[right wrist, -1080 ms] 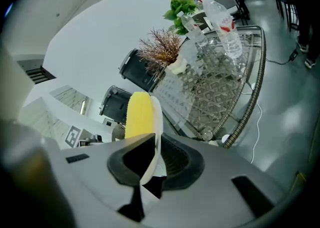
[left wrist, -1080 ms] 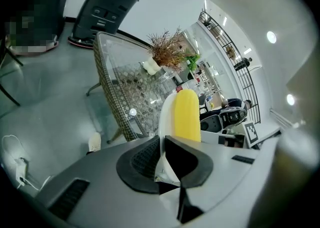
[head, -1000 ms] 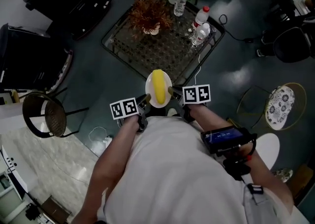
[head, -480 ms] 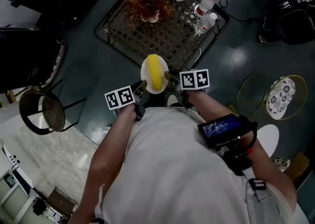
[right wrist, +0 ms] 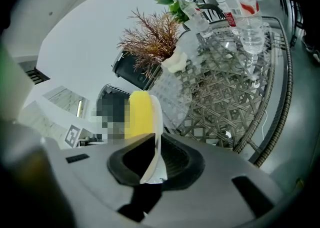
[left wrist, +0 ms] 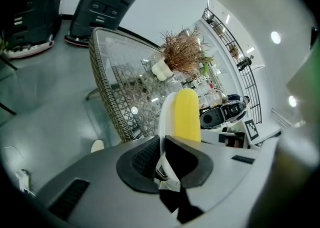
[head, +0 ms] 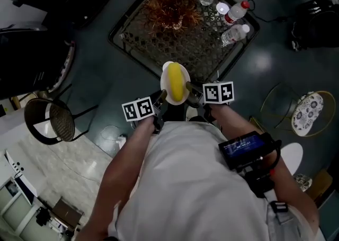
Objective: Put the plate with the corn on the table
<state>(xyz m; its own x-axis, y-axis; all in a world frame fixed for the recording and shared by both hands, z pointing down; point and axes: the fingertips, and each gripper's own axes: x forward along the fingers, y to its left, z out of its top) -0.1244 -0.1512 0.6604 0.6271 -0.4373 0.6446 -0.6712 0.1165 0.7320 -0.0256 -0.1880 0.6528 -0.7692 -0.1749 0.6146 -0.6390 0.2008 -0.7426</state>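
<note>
So the main change over the last second: the whole carry has closed in on the glass-topped dark wicker table [head: 153, 49]. In the head view the table now sits bigger and nearer than it did a moment ago, and the white round plate [head: 170, 70] with the yellow corn cob [head: 176, 83] lying along it has come down a bit, to the table's near corner. The grip hasn't changed at all. The left gripper [head: 161, 96] is clamped on the plate's left rim and the right gripper [head: 189, 87] on the opposite rim. Both gripper views show the thin white edge pinched tight between the black pads, with the cob riding flat in the middle. The plate looks roughly level to me, with no sign of the corn rolling. As far as I can tell it's still in the air, overlapping the near corner rather than resting on the glass. So I'd call this the final approach: carrying is basically done, and setting it down and letting go is what's left. The free patch is the near part of the table. The far side has the dried reddish-brown plant in a white pot [head: 172, 8] and a few clear plastic water bottles [head: 234, 13], so I'd stay on the near side.
</note>
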